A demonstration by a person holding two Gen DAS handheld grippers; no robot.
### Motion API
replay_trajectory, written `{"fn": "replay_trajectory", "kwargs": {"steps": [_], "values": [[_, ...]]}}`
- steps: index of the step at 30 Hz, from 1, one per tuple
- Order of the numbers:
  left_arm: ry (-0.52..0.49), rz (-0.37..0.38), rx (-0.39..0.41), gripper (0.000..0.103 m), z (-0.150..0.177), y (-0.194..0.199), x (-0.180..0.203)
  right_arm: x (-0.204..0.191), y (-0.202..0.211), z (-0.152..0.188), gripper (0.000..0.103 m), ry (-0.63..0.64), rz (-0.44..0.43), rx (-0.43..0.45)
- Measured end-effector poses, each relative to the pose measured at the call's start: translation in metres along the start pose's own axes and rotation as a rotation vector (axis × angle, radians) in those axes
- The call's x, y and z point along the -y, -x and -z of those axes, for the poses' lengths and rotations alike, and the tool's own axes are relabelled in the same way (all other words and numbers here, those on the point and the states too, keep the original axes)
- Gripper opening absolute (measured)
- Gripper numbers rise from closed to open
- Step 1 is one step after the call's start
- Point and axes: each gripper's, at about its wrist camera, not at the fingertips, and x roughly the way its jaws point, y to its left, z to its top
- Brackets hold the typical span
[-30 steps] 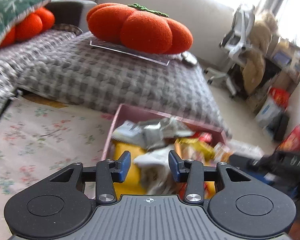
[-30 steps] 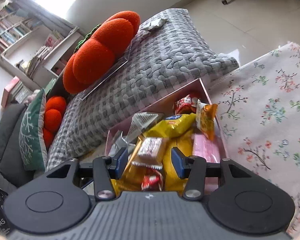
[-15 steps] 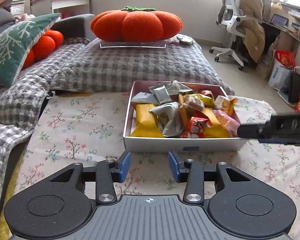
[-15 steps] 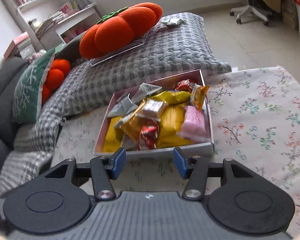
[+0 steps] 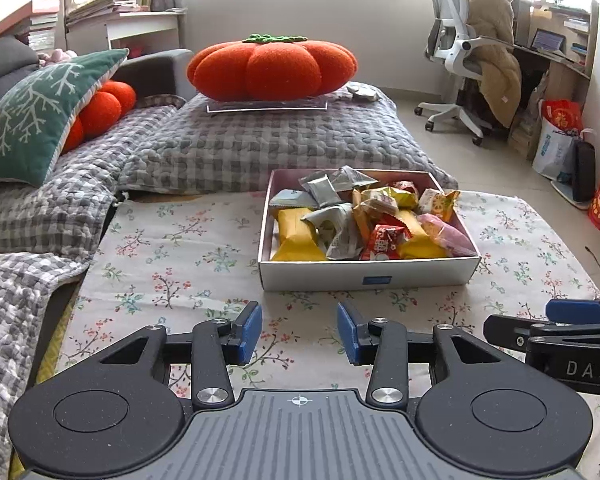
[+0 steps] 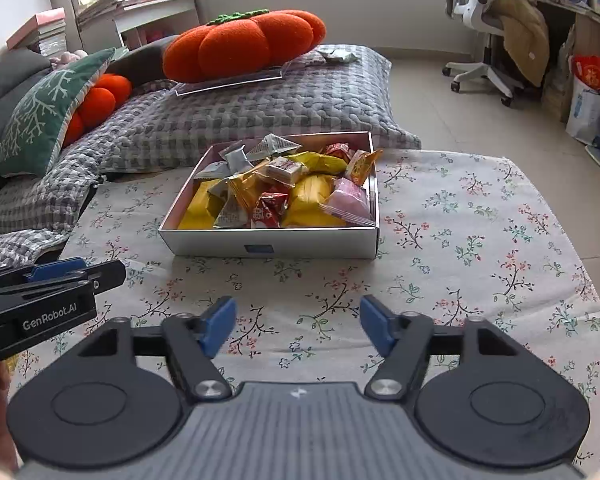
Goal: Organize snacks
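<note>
Floral cloth bears the box heaped with snacks, well ahead of the empty left gripper, narrow, and right gripper, just opened wider; a careless push may spill packets.

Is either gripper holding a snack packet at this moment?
No: the left gripper and the right gripper both hang empty over the floral cloth, while the packets lie in the box.
</note>
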Motion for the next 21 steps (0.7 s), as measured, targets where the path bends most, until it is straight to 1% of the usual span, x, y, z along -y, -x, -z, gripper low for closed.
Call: {"fn": "replay_trajectory", "kwargs": {"steps": [3,6,8,10,12,14,16,18,21], "values": [[-0.012,-0.015,0.006,0.040,-0.0004,-0.0011,-0.0001,-0.0019,0.0010,-0.0005,0.071,0.012,0.016,0.010],[-0.010,-0.015,0.001,0.040,-0.0009,-0.0031,-0.0003,0.0009,0.0030,-0.0002,0.076,-0.009,0.020,0.012],[-0.016,-0.017,0.000,0.041,-0.0007,-0.0035,0.0002,0.0018,0.0012,0.0007,0.085,-0.023,0.016,0.003],[-0.020,-0.019,0.001,0.052,-0.0007,-0.0035,0.0002,0.0010,-0.0025,0.0019,0.087,-0.028,0.027,-0.014],[-0.027,-0.033,0.007,0.057,-0.0008,-0.0032,0.0002,-0.0010,-0.0052,0.0031,0.089,-0.017,0.042,-0.025],[-0.028,-0.042,0.010,0.064,-0.0009,-0.0027,-0.0005,-0.0018,-0.0054,0.0041,0.093,-0.008,0.056,-0.023],[-0.029,-0.043,0.013,0.074,-0.0012,-0.0023,-0.0009,-0.0019,-0.0047,0.0044,0.096,-0.008,0.064,-0.018],[-0.034,-0.040,0.015,0.079,-0.0012,-0.0025,-0.0003,-0.0017,-0.0044,0.0045,0.098,-0.015,0.067,-0.015],[-0.034,-0.043,0.017,0.085,-0.0016,-0.0022,-0.0002,-0.0023,-0.0055,0.0051,0.098,-0.017,0.071,-0.018]]}}
